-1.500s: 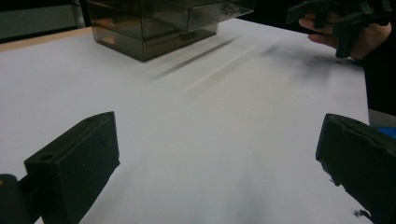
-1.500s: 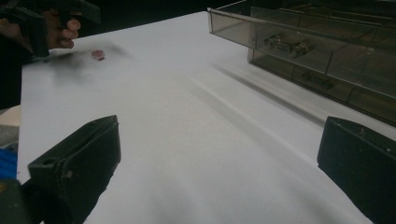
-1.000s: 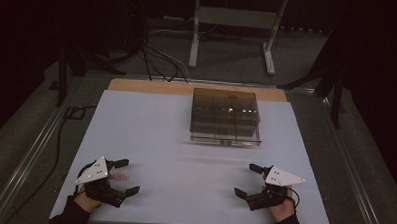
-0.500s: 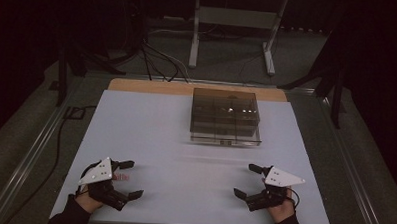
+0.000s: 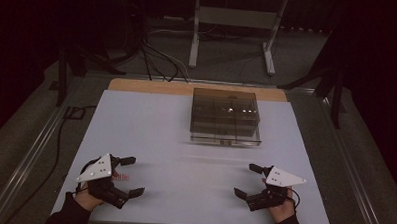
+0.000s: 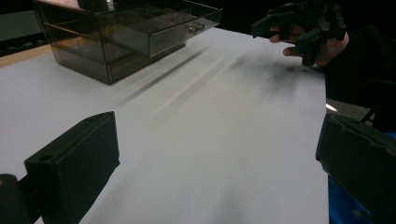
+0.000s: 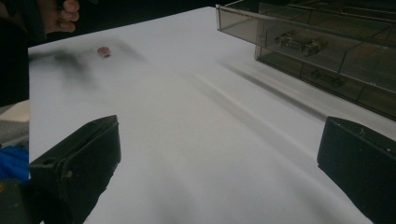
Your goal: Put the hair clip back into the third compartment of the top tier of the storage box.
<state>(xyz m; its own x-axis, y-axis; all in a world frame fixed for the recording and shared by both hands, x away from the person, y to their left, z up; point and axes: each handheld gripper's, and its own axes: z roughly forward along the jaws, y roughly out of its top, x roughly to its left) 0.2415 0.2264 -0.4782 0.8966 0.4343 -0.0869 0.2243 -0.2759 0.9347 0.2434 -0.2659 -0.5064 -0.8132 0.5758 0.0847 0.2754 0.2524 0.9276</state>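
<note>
White table (image 5: 185, 141) wide and mostly bare, edged at the far side by a wooden strip. Toward the far middle, a smoked clear drawer box (image 5: 225, 115), its lowest drawer seemingly pulled out a little toward the person; metal parts visible inside from the right gripper view (image 7: 299, 42). Left gripper (image 5: 128, 175) near the front-left corner, jaws spread wide, empty. Right gripper (image 5: 248, 180) near the front-right, jaws likewise wide apart, nothing between them. Just beside the left gripper, a small red piece (image 5: 121, 177) lying on the sheet, between its jaws or close to it, hard to tell. Likely risks: nudging that tiny piece away instead of pinching it; pushing the light box backward when reaching for a drawer knob; dim light hiding clear walls.
</note>
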